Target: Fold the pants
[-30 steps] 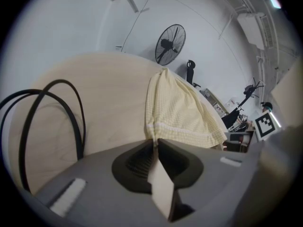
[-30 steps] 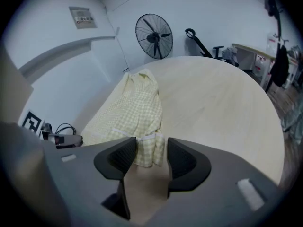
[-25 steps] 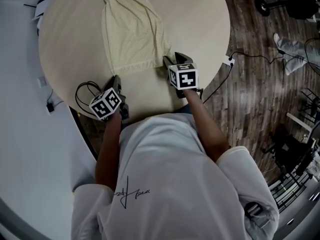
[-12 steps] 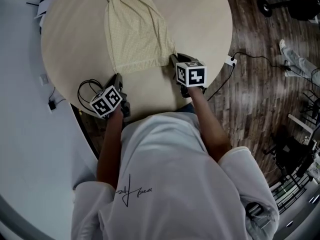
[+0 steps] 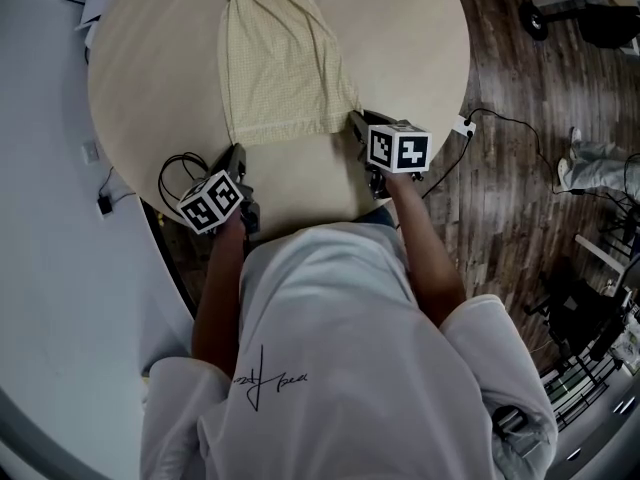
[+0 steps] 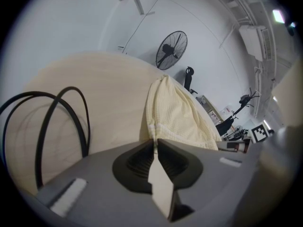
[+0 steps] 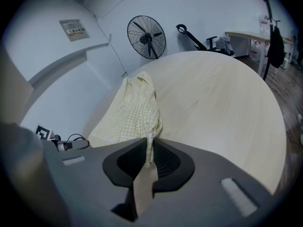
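Pale yellow checked pants [image 5: 280,63] lie folded lengthwise on the round light wooden table [image 5: 400,38], with the hem end toward me. My left gripper [image 5: 237,154] is at the near left hem corner. In the left gripper view its jaws are shut with the white hem edge [image 6: 152,129] pinched at their tips. My right gripper [image 5: 357,120] is at the near right hem corner. Its jaws have just been closing, and a strip of the pants [image 7: 149,148] is now pressed between them. The rest of the pants [image 7: 130,112] lies flat on the table.
A black cable loop [image 5: 175,173] lies on the table by the left gripper, close to the table's near edge. A standing fan [image 7: 146,37] is beyond the far side of the table. Dark wooden floor [image 5: 520,168] with a white plug [image 5: 462,123] lies to the right.
The right gripper's jaws, spread apart around the pants' near right corner before, have closed onto it. The left gripper has stayed at the near left corner.
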Available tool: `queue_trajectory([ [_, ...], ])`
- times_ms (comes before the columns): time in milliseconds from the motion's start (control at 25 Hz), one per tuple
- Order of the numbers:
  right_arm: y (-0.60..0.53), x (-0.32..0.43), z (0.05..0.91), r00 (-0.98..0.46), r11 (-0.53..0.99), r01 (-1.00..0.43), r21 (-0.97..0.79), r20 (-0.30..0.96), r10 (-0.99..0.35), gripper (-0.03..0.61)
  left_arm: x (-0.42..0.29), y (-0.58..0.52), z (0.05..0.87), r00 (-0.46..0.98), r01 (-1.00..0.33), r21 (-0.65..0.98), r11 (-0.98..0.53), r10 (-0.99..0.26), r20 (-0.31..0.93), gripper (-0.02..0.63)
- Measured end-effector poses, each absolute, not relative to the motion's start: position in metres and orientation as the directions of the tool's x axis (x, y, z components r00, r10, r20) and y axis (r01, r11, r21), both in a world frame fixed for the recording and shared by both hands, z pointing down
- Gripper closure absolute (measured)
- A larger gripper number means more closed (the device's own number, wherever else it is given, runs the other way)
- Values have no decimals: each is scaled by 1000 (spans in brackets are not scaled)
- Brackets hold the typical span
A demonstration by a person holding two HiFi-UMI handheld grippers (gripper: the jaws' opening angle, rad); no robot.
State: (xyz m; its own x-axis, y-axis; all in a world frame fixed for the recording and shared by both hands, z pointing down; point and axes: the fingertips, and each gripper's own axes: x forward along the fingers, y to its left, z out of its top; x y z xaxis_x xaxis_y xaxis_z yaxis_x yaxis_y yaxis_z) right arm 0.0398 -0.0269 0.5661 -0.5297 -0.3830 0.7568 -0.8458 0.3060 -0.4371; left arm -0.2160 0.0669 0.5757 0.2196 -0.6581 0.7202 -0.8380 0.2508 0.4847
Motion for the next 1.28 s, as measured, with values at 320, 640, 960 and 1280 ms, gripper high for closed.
queue_trajectory([
  [320,-14,41,561,-569,292,-821,-490,744,-350,545,-225,73,568,259,-813,532,236,-671,695,531],
  [640,1,44,551,-604,271,-797,-540,729,-323,545,-226,82,558,304,-781,582,228,-675,672,531],
  [960,19,44,531,-664,222,-747,-626,689,-292,545,-226,92,538,362,-751,632,190,-683,635,531],
  [1280,31,39,507,-742,214,-669,-712,623,-245,545,-230,101,521,392,-743,651,156,-687,612,531],
])
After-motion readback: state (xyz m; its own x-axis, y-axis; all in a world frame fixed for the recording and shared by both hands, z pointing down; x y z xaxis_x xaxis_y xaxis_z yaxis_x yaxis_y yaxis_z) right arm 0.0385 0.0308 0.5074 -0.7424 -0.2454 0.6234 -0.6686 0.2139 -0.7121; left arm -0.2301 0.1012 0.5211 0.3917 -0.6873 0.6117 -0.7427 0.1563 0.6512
